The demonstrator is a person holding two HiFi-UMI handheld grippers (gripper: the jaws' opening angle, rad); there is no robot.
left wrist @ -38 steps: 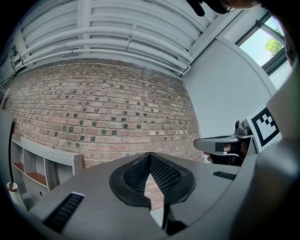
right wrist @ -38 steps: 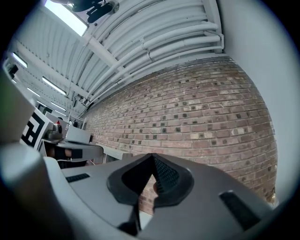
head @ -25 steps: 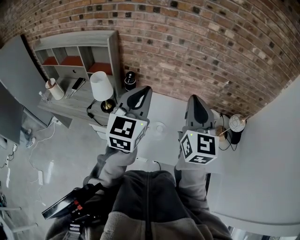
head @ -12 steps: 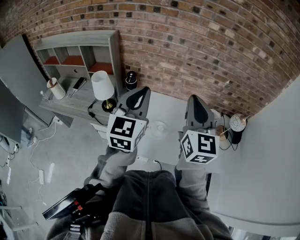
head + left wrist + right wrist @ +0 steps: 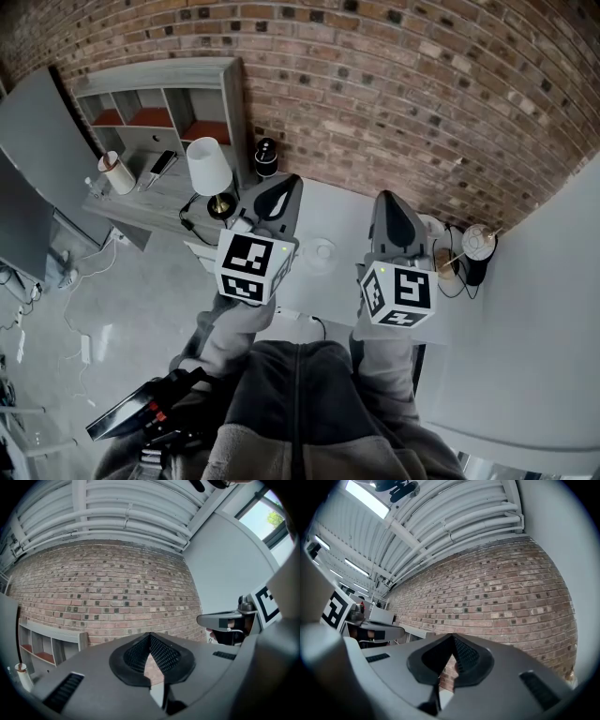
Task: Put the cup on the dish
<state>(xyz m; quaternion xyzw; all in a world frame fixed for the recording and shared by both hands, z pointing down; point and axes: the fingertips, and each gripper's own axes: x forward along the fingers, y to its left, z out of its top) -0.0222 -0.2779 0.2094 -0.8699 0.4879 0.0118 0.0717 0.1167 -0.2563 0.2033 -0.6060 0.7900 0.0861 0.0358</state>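
Little has shifted since the earlier frame: both tools sit at the same spots in the head view, while the room behind them has slid slightly, the lamp and dish drifting a touch up and right. Dish (image 5: 322,250): small, white, round, flat on the desk (image 5: 342,217), about mid-desk, nearer the left edge than the right, in the gap between the two tools and touching neither. A smaller ring shows inside its rim; too small to tell whether that is the cup. Left tool (image 5: 284,184): held above the desk's left edge, pointing toward the brick wall (image 5: 394,84); its own view shows the jaws together at the tips, nothing between them, only brick beyond. Right tool (image 5: 390,200): held above the desk's right half, level with the left one; jaws also together, nothing held. Each carries a marker cube, and grey sleeves (image 5: 234,323) run back from them. White rounded thing (image 5: 432,228): on the desk just right of the right tool, partly hidden, not identifiable. Round pale globe on a dark stand (image 5: 477,246): near the desk's far right corner, cables trailing beside it. Off the desk to the left: grey sideboard (image 5: 141,202) bearing a white-shaded lamp (image 5: 208,167) and a black cylinder (image 5: 266,157), with an open shelf unit (image 5: 159,101) against the wall behind.
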